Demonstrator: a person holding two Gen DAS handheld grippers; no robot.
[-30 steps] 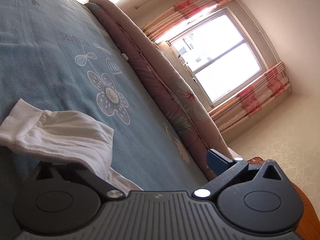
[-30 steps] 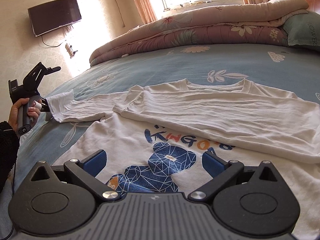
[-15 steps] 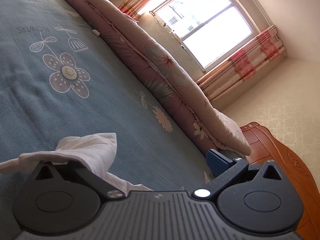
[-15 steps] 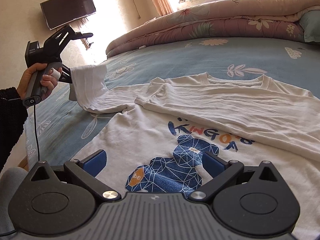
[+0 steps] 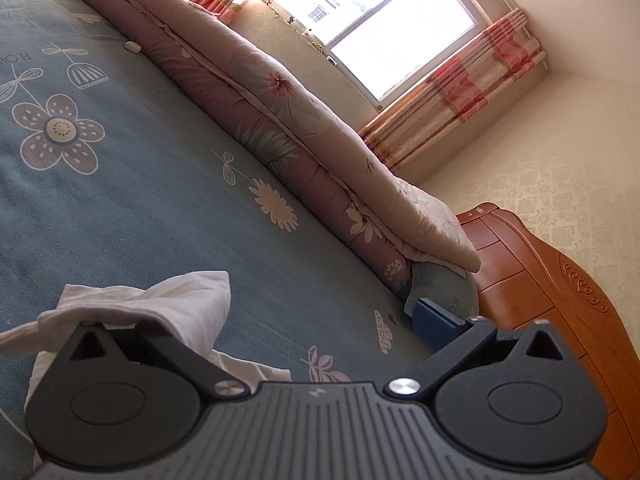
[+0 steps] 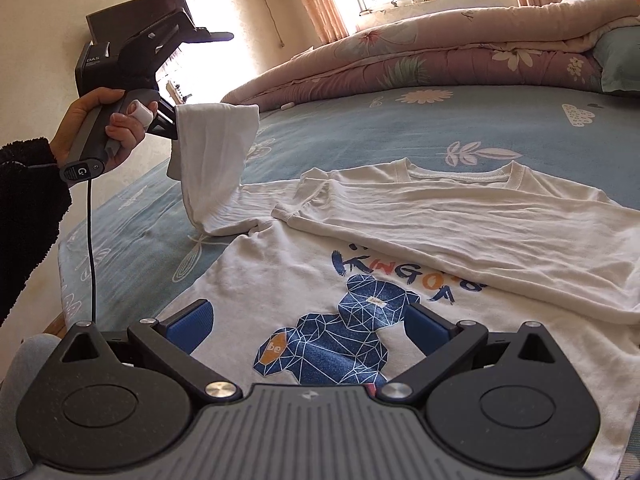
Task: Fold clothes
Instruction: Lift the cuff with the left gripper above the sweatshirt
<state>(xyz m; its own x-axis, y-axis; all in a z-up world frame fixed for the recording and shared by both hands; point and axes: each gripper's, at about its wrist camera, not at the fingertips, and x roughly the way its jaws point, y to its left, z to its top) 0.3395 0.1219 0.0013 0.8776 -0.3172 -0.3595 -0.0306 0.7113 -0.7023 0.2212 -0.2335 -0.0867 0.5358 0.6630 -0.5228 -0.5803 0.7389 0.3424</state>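
Left tool pinches the shirt sleeve; right tool spread above shirt, quilt behind.

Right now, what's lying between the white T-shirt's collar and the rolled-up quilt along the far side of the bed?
Only bare blue bedsheet with printed flowers lies between the collar and the quilt, as the right wrist view shows.

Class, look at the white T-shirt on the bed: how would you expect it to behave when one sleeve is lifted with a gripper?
The T-shirt is probably floppy: its sleeve hangs limp from the left gripper. It seems light, since only the sleeve rises while the body lies flat on the bed. Wrinkles suggest it will crease easily.
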